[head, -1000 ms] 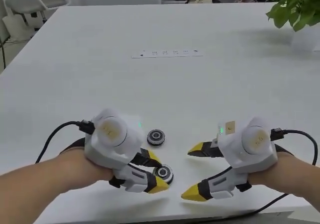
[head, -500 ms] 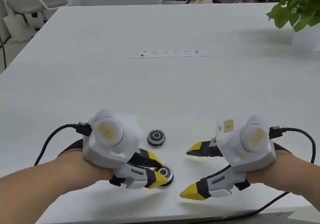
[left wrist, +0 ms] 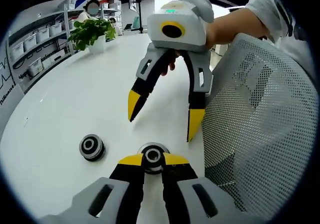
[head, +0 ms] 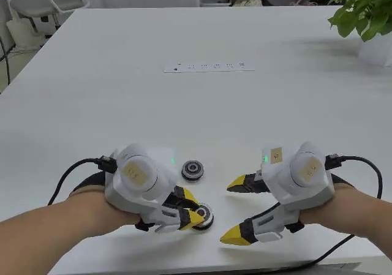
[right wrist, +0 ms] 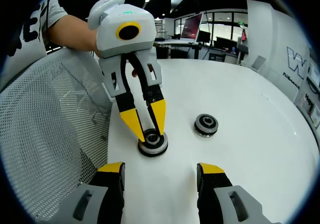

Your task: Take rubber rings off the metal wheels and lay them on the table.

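Two metal wheels on table (head: 202, 116), L hand-held gripper (head: 193, 207) pinched narrow on near wheel (head: 204, 213), R hand-held gripper (head: 233, 210) spread wide just beside, far wheel (head: 192, 169) apart.

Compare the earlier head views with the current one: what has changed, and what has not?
The left claw has closed its jaws from either side onto the near wheel, gripping it where it lies on the table. The right claw stays open beside it, and the far wheel has not moved.
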